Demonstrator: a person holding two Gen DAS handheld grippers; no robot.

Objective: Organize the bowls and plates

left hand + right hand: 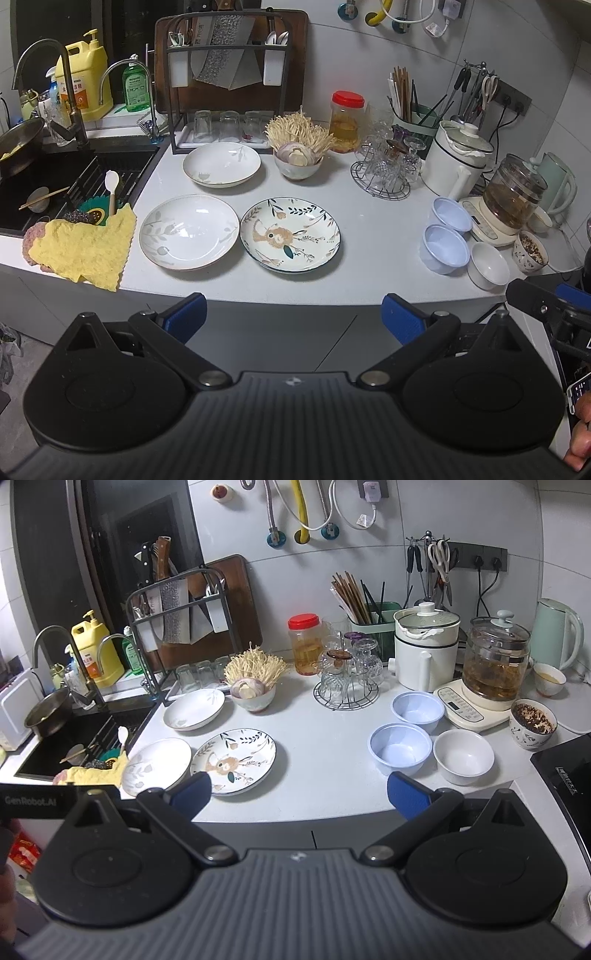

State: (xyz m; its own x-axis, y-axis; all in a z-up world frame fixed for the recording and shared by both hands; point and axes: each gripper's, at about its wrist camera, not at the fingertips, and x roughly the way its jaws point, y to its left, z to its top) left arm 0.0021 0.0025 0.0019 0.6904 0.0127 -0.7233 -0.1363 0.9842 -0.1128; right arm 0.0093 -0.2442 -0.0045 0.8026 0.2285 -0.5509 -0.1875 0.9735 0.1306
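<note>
Three plates lie on the white counter: a white leaf-pattern plate [189, 230] at front left, a floral plate [290, 235] beside it, and a white plate [221, 164] behind. Two pale blue bowls [444, 249] [451, 214] and a white bowl [488, 265] sit at right. They also show in the right wrist view: floral plate [233, 761], blue bowls [400, 749] [417, 709], white bowl [463, 756]. My left gripper [293, 317] is open and empty, held off the counter's front edge. My right gripper [299, 794] is open and empty, also before the edge.
A sink [55, 184] with a yellow cloth [85, 247] is at left. A bowl of mushrooms [298, 158], a glass rack [388, 166], a jar [345, 122], a white pot [458, 158], a glass kettle [513, 195] and a patterned cup [530, 251] crowd the back and right.
</note>
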